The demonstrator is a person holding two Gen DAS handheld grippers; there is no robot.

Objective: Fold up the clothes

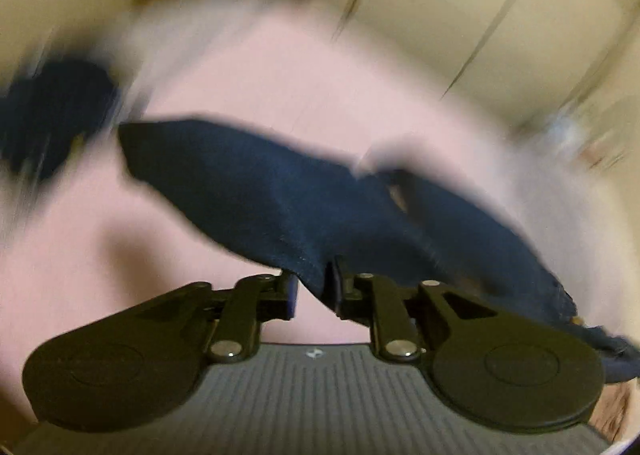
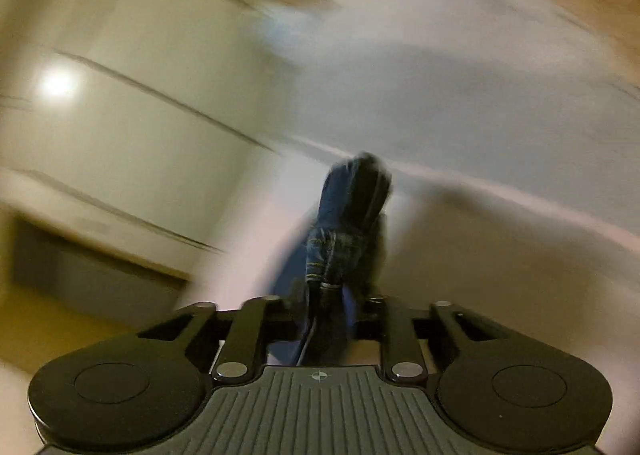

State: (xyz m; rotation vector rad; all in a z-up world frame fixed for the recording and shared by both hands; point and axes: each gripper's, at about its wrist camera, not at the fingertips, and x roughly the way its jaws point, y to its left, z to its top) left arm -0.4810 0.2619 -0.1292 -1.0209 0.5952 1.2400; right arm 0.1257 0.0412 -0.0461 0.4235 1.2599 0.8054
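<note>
A dark navy garment point(image 1: 280, 191) hangs stretched above a pink bed surface point(image 1: 260, 71) in the left wrist view. My left gripper point(image 1: 316, 287) is shut on a corner of its hem. In the right wrist view my right gripper point(image 2: 328, 295) is shut on a bunched fold of the same navy garment point(image 2: 348, 215), which rises crumpled in front of it. Both views are blurred by motion.
A second dark blue cloth heap point(image 1: 52, 111) lies at the left on the pink surface. Cream cabinet doors point(image 1: 460, 15) stand behind it. In the right wrist view pale wall panels point(image 2: 140, 115) and a light reflection show at the left.
</note>
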